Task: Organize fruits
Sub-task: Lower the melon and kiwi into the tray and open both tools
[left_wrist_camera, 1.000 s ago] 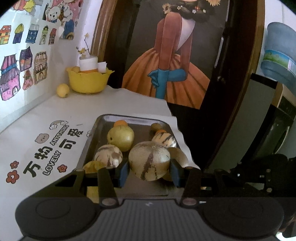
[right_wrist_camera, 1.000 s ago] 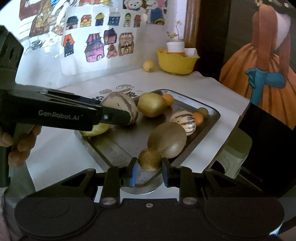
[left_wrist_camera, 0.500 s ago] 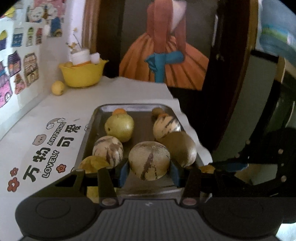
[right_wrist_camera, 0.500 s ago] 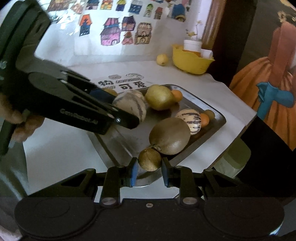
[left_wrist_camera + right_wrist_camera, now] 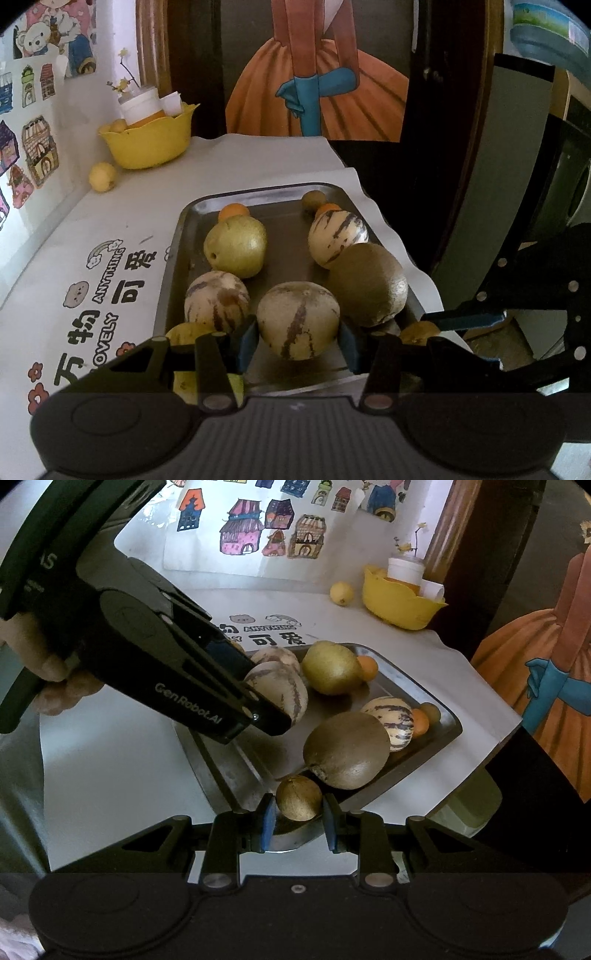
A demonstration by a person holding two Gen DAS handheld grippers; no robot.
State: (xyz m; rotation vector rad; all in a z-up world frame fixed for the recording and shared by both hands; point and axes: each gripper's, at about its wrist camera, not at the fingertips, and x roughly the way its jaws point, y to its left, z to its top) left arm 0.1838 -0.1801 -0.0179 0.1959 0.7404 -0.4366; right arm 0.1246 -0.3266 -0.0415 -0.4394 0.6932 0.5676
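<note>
Left jaws around striped melon [image 5: 298, 320], above fruit-filled metal tray [image 5: 177, 258].

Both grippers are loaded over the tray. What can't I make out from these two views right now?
- Left wrist: yellow fruit at the tray's near corner, mostly behind the left gripper.
- Right wrist: whether the striped melon rests on the tray or hangs; the left gripper's finger covers its underside.
- Both: yellow bowl contents, hidden by its wall and white cup.

A water jug [image 5: 546, 33] is standing at the upper right, house drawings [image 5: 255, 528] are hanging on the wall, and a poster of an orange-gowned woman [image 5: 317, 81] is leaning behind the cloth-covered desk [image 5: 55, 258].
</note>
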